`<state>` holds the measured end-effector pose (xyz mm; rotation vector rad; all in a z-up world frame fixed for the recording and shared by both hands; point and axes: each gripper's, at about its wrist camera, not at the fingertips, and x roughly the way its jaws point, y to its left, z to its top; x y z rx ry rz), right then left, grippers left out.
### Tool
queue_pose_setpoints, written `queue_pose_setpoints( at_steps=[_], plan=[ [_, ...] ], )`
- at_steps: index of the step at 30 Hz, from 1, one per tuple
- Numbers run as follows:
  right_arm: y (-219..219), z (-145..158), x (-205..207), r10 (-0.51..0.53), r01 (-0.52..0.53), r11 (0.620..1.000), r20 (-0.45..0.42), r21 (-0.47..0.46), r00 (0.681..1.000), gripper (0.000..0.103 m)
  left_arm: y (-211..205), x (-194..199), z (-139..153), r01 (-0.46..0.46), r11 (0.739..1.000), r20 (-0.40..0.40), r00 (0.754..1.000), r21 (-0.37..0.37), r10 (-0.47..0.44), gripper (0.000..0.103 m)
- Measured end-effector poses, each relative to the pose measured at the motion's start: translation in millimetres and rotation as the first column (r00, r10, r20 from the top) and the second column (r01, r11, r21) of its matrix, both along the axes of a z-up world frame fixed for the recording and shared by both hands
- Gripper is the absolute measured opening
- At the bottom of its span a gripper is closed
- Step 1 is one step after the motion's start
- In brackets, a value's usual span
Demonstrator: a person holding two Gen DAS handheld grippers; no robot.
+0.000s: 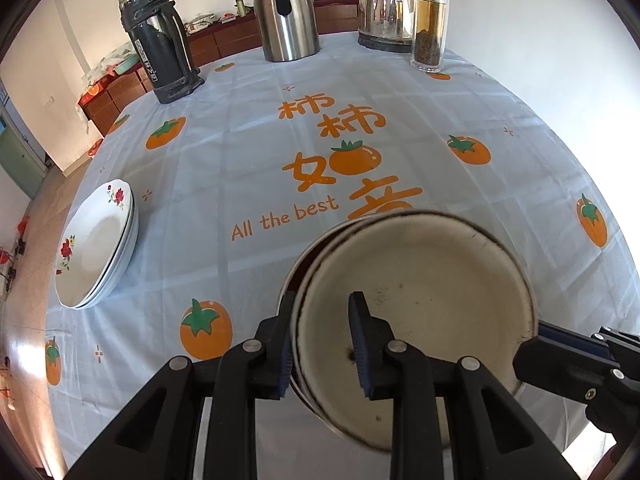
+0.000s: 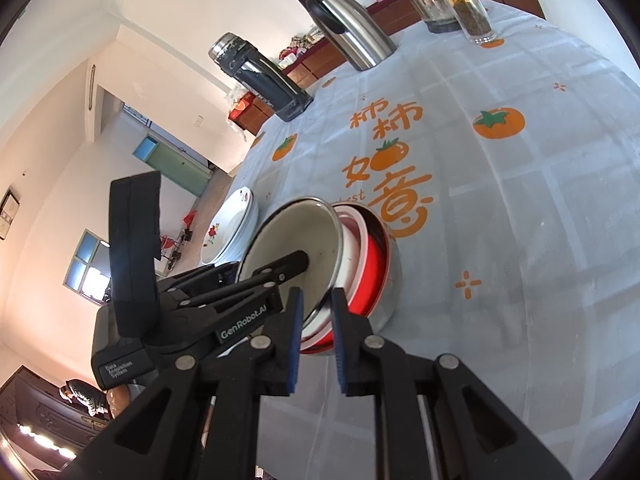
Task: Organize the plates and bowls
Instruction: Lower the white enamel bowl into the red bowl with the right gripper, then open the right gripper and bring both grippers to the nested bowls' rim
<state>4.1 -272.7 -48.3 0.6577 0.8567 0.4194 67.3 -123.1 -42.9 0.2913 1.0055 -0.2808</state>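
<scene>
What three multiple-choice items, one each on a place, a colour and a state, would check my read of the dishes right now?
1. Where are the plates?
A. On the table, left of the bowls, near its edge
B. Inside the bowls
C. Behind the kettle

2. What colour is the outside of the second bowl in the stack?
A. Green
B. Red
C. Blue

3. How do the bowls sit?
A. Upside down, side by side
B. Spread apart across the table
C. Nested, one inside another

Answers:
1 A: the left wrist view shows the flowered plates stacked by the left edge, apart from the bowls.
2 B: the right wrist view shows a red wall under the top bowl.
3 C: both views show rims tucked inside each other.
</scene>
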Motion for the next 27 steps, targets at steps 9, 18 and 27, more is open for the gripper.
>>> queue_pose_setpoints(
  at_steps=[9,18,27],
  plan=[
    [-2.1,3.4,-4.3,-0.021,0.021,1.0,0.021,-0.002,1.0,0.016,4.4,1.4,-6.5,-0.006,1.0,-0.042,0.999,-0.018,0.005,0.03],
    [-1.8,3.2,-5.2,-0.045,0.045,0.998,0.016,-0.036,0.999,0.016,5.8,-2.5,-6.4,0.002,1.0,-0.036,0.999,-0.016,-0.003,0.03],
    [-6.9,4.2,-8.6,-0.076,0.077,0.996,0.026,-0.041,0.997,0.016,5.0,-6.3,-5.4,0.007,1.0,-0.03,1.0,-0.005,-0.007,0.032]
  ],
)
